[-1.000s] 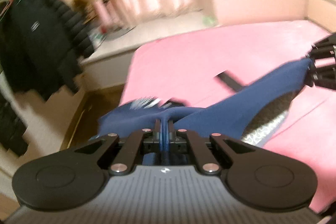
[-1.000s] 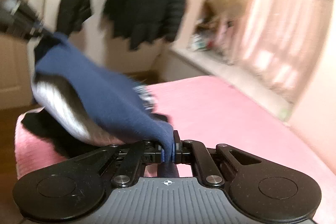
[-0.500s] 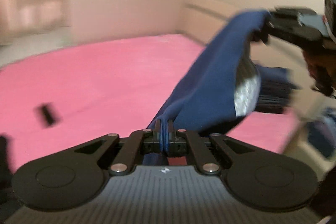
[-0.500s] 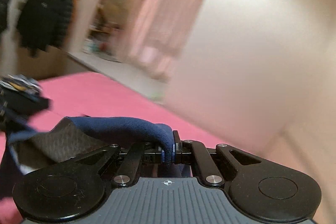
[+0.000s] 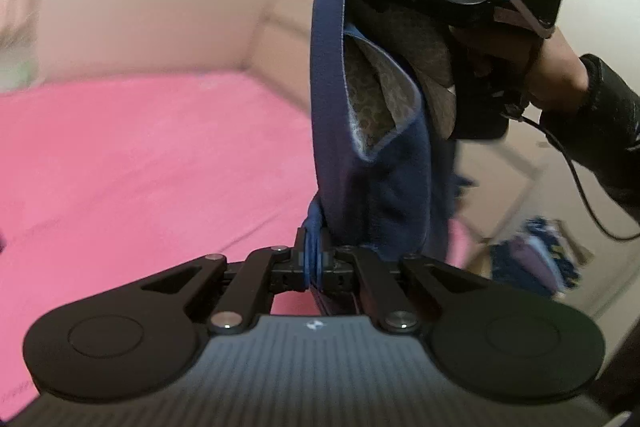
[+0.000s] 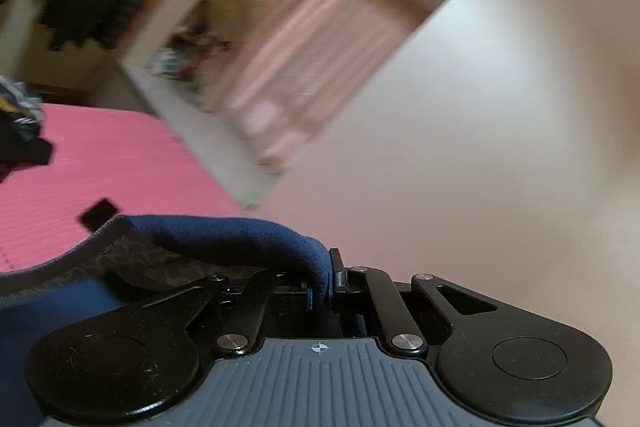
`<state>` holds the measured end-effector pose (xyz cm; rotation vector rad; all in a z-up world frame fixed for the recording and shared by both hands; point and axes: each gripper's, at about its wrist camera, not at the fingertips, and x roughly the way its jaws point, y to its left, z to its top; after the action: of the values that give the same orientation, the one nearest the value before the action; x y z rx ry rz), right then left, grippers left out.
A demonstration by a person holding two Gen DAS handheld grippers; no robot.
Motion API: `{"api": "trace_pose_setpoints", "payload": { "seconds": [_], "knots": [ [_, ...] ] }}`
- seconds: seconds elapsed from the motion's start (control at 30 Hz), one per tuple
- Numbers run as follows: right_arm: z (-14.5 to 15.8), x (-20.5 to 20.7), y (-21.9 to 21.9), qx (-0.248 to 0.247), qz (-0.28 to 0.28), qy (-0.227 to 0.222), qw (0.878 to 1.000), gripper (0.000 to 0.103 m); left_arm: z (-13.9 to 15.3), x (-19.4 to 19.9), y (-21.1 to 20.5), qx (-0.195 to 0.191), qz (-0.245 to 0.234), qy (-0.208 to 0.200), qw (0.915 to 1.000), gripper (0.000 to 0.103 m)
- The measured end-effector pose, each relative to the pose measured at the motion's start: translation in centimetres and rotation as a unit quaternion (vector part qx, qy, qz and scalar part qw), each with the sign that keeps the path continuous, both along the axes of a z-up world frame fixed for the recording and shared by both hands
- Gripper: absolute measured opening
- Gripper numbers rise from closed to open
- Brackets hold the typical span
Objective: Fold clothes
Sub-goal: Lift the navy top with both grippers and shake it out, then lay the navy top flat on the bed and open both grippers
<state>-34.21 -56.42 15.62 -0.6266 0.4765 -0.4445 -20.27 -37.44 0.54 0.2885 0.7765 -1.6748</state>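
You hold the navy garment [image 5: 372, 163] aloft over the pink bed [image 5: 140, 163], left gripper [image 5: 314, 259] and right gripper [image 6: 326, 287] each clenched on its fabric.

Soft matt navy cloth garment [image 5: 376, 163] with patterned grey lining; pink textured bedcover [image 5: 140, 155].

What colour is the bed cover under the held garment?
Pink: the bed cover shows best in the left wrist view.
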Motion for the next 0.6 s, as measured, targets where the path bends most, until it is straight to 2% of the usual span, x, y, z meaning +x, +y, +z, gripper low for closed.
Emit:
{"api": "trace_pose_setpoints", "payload": {
  "seconds": [0.03,0.1,0.13,0.17,0.2,0.23,0.33,0.4,0.47,0.5,0.53,0.6],
  "knots": [
    [-2.1,2.0,-1.3,0.016,0.017,0.017,1.000,0.005,-2.0,1.5,-0.5,0.025,0.028,-0.001,0.9993,0.010],
    [-7.7,7.1,-3.4,0.054,0.046,0.060,0.996,0.007,-6.5,4.8,-1.1,0.079,0.102,-0.009,0.9916,0.011],
    [-10.8,9.6,-4.3,0.070,0.057,0.080,0.993,0.016,-8.8,6.3,-1.1,0.104,0.143,-0.020,0.9841,0.011],
    [-13.9,12.1,-4.8,0.074,0.060,0.093,0.991,0.068,-11.0,7.6,-0.7,0.125,0.179,-0.024,0.9756,0.011],
    [-17.1,14.5,-5.3,0.078,0.063,0.107,0.989,0.099,-12.9,8.7,-0.1,0.143,0.209,-0.020,0.9672,0.011],
    [-20.0,16.6,-5.7,0.087,0.065,0.119,0.987,0.099,-14.8,9.5,0.7,0.161,0.233,-0.018,0.9589,0.012],
    [-24.9,16.7,-5.8,0.175,0.053,0.124,0.975,0.099,-19.7,10.5,3.5,0.209,0.280,-0.012,0.9368,0.019],
    [-27.6,15.6,-5.8,0.234,0.026,0.131,0.963,0.099,-22.3,10.4,4.9,0.239,0.283,-0.008,0.9286,0.022],
    [-29.5,12.6,-5.6,0.274,-0.004,0.151,0.950,0.099,-24.4,9.6,6.7,0.268,0.265,-0.006,0.9262,0.023],
    [-30.6,12.4,-5.5,0.293,-0.020,0.164,0.942,0.099,-25.4,8.9,7.5,0.281,0.253,-0.005,0.9257,0.024],
    [-31.4,12.1,-5.8,0.313,-0.039,0.180,0.932,0.099,-26.2,8.2,7.8,0.290,0.242,-0.004,0.9258,0.028],
    [-33.1,8.1,-6.2,0.344,-0.077,0.206,0.913,0.099,-27.5,6.9,7.4,0.298,0.219,0.000,0.9293,0.035]
  ]
}}
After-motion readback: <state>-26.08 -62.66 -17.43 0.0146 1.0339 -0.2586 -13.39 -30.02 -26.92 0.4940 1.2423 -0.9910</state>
